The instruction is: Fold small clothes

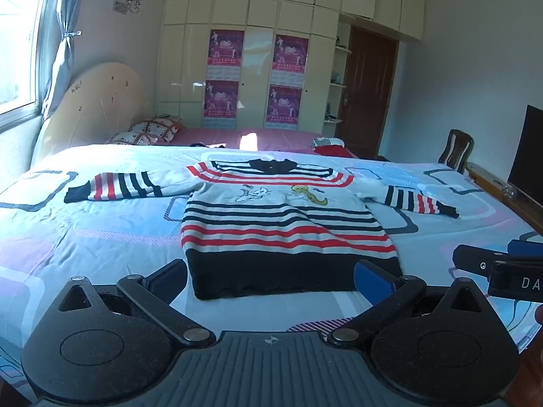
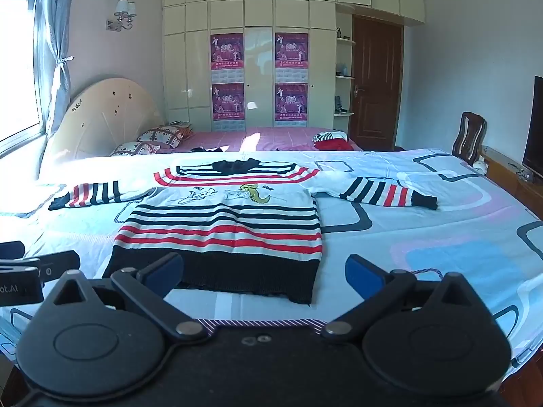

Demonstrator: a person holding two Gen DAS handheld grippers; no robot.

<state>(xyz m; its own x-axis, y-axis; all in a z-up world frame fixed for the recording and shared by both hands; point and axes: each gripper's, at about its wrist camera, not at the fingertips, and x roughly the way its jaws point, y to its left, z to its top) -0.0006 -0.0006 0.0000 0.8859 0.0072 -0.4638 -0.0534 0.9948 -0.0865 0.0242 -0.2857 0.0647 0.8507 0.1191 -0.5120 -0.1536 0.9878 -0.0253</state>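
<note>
A small striped sweater (image 1: 281,227) in white, red and dark navy lies flat on the bed, face up, with both sleeves spread sideways and its dark hem nearest me; it also shows in the right wrist view (image 2: 224,230). My left gripper (image 1: 271,279) is open and empty, hovering just short of the hem. My right gripper (image 2: 264,273) is open and empty, near the hem's right corner. The right gripper's side shows at the left view's right edge (image 1: 499,266). The left gripper shows at the right view's left edge (image 2: 30,271).
The bed sheet (image 2: 441,237) is light blue with pink and grey shapes. A second bed with pillows (image 1: 152,130) and a pile of clothes (image 1: 329,146) stands behind. A wooden chair (image 2: 470,135) and a dark screen (image 2: 536,125) are at the right.
</note>
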